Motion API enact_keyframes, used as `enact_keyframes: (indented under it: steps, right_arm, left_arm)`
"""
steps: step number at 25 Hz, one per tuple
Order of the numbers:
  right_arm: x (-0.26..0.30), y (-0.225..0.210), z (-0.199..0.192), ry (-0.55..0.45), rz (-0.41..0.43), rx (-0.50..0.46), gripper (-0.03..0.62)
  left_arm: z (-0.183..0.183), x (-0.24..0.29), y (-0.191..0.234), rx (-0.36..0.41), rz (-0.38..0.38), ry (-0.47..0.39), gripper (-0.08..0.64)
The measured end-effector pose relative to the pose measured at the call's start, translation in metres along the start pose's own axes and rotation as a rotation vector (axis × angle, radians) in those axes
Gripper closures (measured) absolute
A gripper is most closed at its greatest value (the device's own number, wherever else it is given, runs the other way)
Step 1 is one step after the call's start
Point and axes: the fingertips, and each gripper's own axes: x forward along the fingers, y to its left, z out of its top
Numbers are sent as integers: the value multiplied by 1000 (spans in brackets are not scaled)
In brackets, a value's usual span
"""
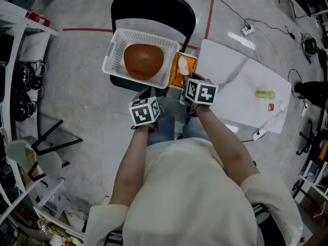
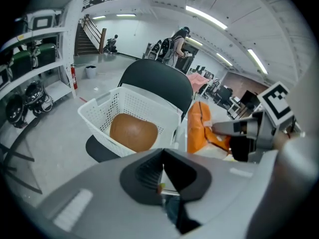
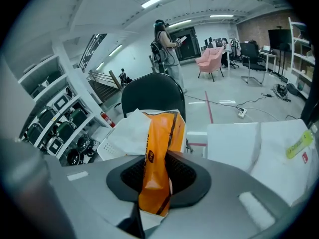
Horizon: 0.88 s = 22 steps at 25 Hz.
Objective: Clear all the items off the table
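Observation:
A white basket (image 1: 115, 40) stands on a black chair (image 1: 154, 4) and holds a round brown object (image 1: 143, 59). My right gripper (image 1: 185, 82) is shut on an orange bag (image 1: 180, 68) with a white piece on it, held just off the basket's right side. In the right gripper view the orange bag (image 3: 159, 148) hangs pinched between the jaws of that gripper (image 3: 158, 183). My left gripper (image 1: 147, 97) is shut and empty, near the basket's front edge. The left gripper view shows the basket (image 2: 99, 108), the brown object (image 2: 132, 132) and the orange bag (image 2: 199, 126).
A table under a white cloth (image 1: 236, 81) stands at the right, with a yellow-green item (image 1: 265, 93) and a small red item (image 1: 270, 107) on it. Shelving lines the left side. A power strip (image 1: 248, 29) and cables lie on the floor behind.

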Motion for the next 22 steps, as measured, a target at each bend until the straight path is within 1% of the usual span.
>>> enact_keyframes:
  steps: [9,22]
  right_arm:
    - [24,43,-5,38,48,-51,503]
    - [65,77,-8,102,77,-96,503]
  left_arm:
    - [-1,-9,34,-47,38,-10,552]
    - [3,-1,65,-100,62,-3,552]
